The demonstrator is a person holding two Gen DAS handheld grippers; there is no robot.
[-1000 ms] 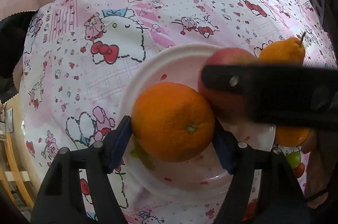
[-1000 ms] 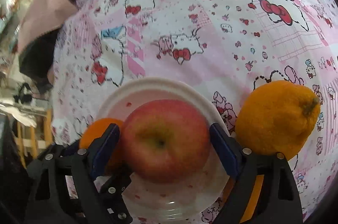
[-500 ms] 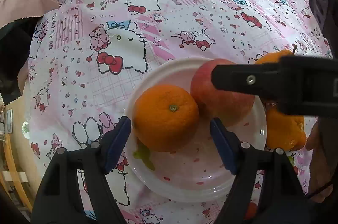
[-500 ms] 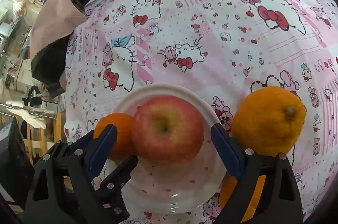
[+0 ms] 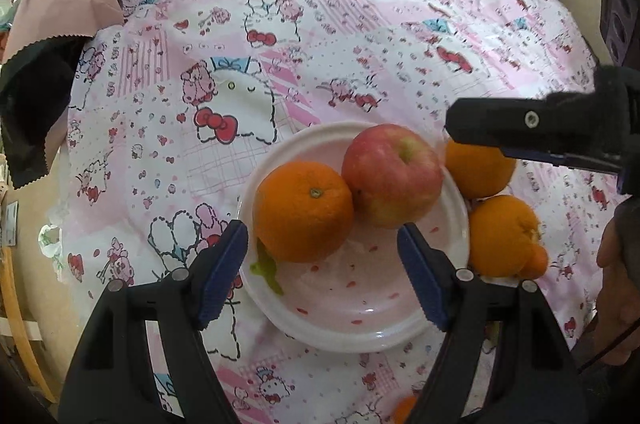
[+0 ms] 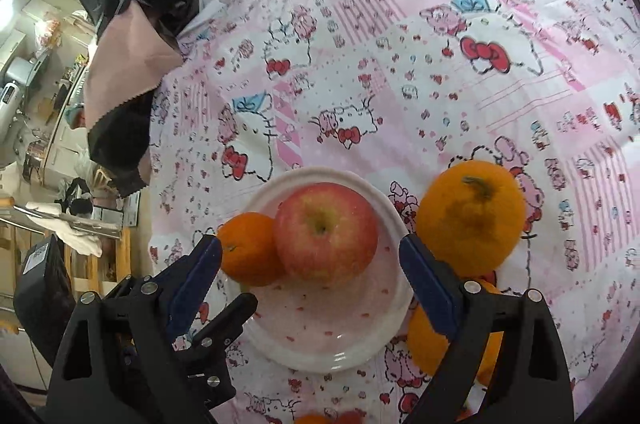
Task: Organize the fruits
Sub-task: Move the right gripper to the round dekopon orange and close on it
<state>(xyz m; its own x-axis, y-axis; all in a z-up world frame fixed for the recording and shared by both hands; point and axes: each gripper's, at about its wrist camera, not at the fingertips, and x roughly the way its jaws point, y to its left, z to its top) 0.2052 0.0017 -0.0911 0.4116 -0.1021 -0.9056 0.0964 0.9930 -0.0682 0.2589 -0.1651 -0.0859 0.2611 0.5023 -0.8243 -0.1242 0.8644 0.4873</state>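
Observation:
A white plate (image 5: 360,320) (image 6: 320,340) on the pink cartoon tablecloth holds an orange (image 5: 304,210) (image 6: 250,248) and a red apple (image 5: 392,174) (image 6: 326,232), touching each other. My left gripper (image 5: 322,272) is open and empty, raised above the plate's near side. My right gripper (image 6: 310,282) is open and empty, also above the plate; it shows as a black bar in the left wrist view (image 5: 532,134). Two bumpy oranges (image 5: 480,166) (image 5: 506,236) lie on the cloth right of the plate; the nearer-to-camera one shows large in the right wrist view (image 6: 470,216).
Black and pink cloths (image 5: 60,4) (image 6: 128,36) lie at the table's far left edge. A dark box (image 5: 618,12) stands at the right. More small fruit (image 5: 404,410) lies at the near edge. A room with furniture shows beyond the left edge (image 6: 40,144).
My left gripper opened off the orange and my right off the apple, leaving both on the plate. Both grippers drew back and up from the plate.

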